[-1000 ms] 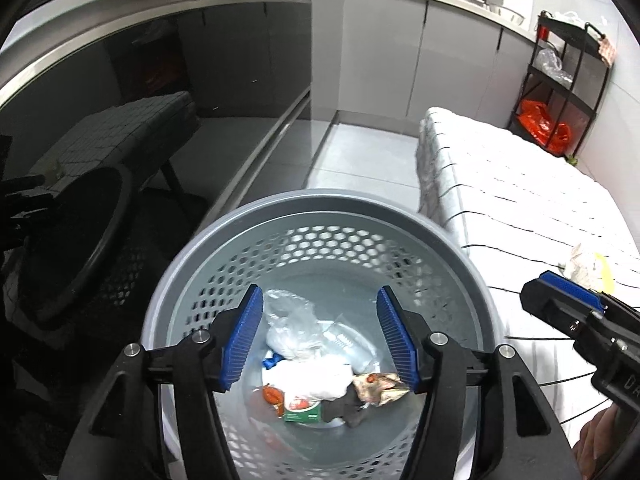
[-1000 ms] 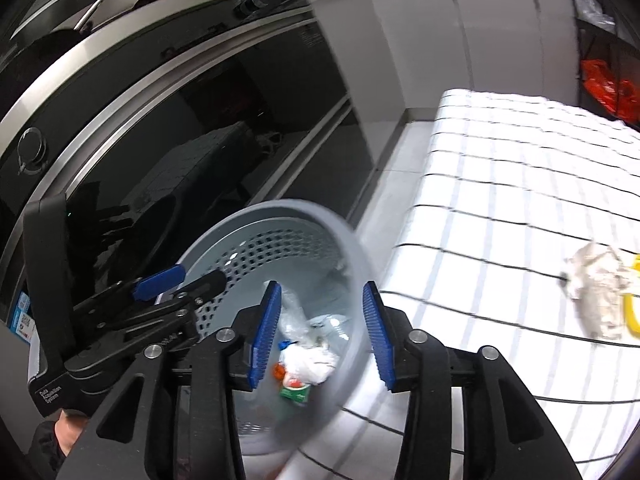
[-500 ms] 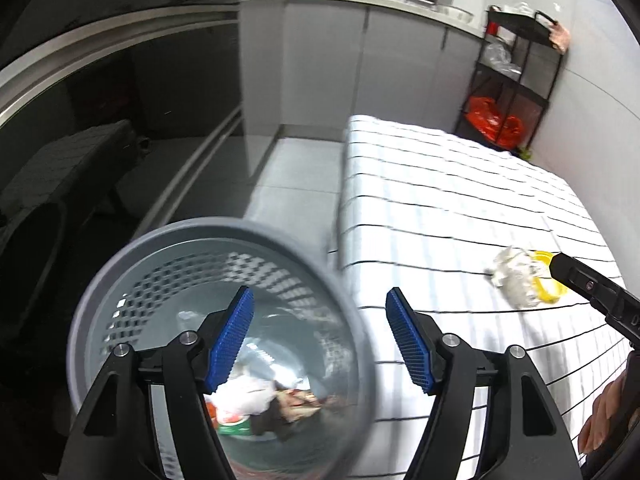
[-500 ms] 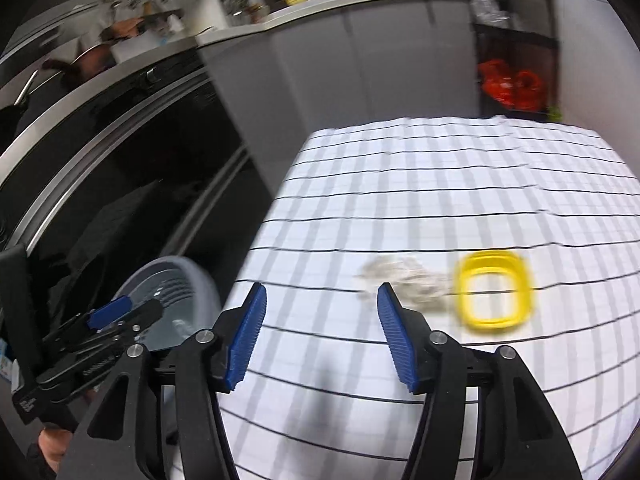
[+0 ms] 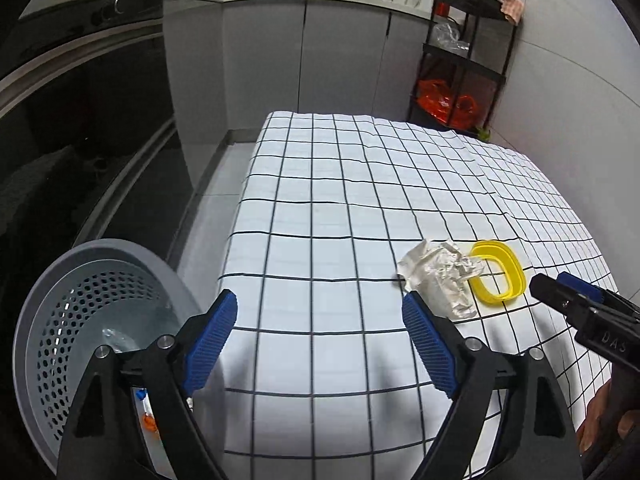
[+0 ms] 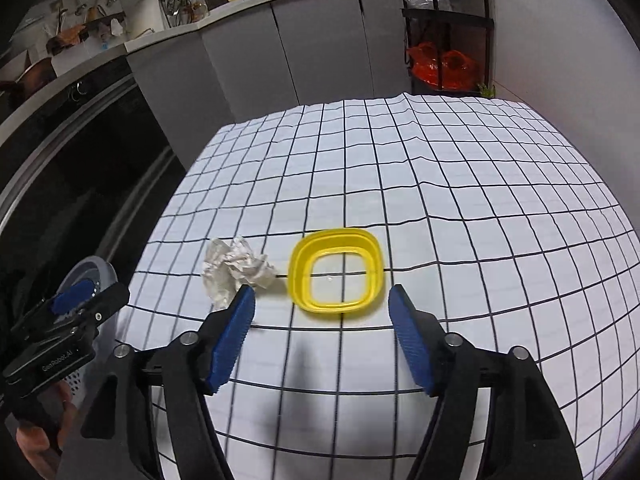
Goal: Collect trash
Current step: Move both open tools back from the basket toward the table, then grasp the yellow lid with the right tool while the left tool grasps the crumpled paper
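A crumpled white paper wad (image 5: 440, 280) (image 6: 234, 270) lies on the grid-patterned tablecloth (image 5: 340, 208), touching a yellow plastic lid ring (image 5: 498, 278) (image 6: 338, 270). My left gripper (image 5: 320, 340) is open and empty above the table's near left edge. My right gripper (image 6: 322, 332) is open and empty just short of the yellow ring, with the wad by its left finger. The grey perforated trash basket (image 5: 52, 320) (image 6: 94, 270) stands on the floor left of the table and holds trash.
A dark oven front (image 5: 80, 120) and grey cabinets (image 5: 320, 60) line the left and back. A black rack (image 5: 464, 64) with orange bags stands at the back right by the wall.
Both grippers have swung right, from over the trash basket to over the table. The paper wad and yellow ring now sit in front of the right gripper. Both stay open.
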`<state>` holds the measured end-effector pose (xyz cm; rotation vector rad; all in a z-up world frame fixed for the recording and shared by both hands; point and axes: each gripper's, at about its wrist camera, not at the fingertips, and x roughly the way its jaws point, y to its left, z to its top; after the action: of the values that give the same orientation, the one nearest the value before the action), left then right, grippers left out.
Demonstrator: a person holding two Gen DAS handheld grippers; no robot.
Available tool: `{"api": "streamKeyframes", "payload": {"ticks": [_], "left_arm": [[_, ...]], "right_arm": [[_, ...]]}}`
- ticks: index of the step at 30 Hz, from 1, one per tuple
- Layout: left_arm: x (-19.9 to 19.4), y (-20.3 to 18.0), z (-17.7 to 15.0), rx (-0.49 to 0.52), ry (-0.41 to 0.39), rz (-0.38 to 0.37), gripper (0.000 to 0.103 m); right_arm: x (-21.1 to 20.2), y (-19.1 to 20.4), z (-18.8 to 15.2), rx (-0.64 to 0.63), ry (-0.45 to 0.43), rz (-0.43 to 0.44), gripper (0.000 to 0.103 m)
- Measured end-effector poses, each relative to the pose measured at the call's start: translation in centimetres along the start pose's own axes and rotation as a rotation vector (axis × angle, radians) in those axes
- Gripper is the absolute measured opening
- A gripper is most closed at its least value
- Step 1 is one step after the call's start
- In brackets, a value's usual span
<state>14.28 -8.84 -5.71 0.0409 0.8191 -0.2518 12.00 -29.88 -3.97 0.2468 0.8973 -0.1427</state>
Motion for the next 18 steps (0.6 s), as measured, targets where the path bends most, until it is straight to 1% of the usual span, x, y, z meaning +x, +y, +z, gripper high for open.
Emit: {"api": "streamKeyframes", "payload": {"ticks": [2,3,5,9,12,18], "left_arm": [[0.4,-0.6,0.0,0.005,-0.003,0.008,0.090],[0.6,-0.9,0.0,0.006,-0.002,0.010,0.090],[0.9,-1.3,0.0,0.005,0.002,0.010,0.092],[1.6,-1.6,-0.1,0.011,0.012,0.015,0.093],[1.9,-1.9,-0.1,0.017,0.010,0.021,0.094],[2.2,-2.1,0.1,0.011,0.003,0.020,0.094]], "right_arm": [[0.4,-0.1,0.0,-0.014,0.012,0.002,0.072],[0.6,0.0,0.0,-0.019,0.016,0.000,0.073],[1.1,0.0,0.1,-0.033,0.025,0.000,0.078],[2.3,-0.3,0.4,-0.038,0.050,0.011,0.079],[3.1,-0.5,0.6,-0.032,0.062,0.011,0.082],[4.4,-0.7,0.9,-0.022,0.086,0.020,0.082]]}}
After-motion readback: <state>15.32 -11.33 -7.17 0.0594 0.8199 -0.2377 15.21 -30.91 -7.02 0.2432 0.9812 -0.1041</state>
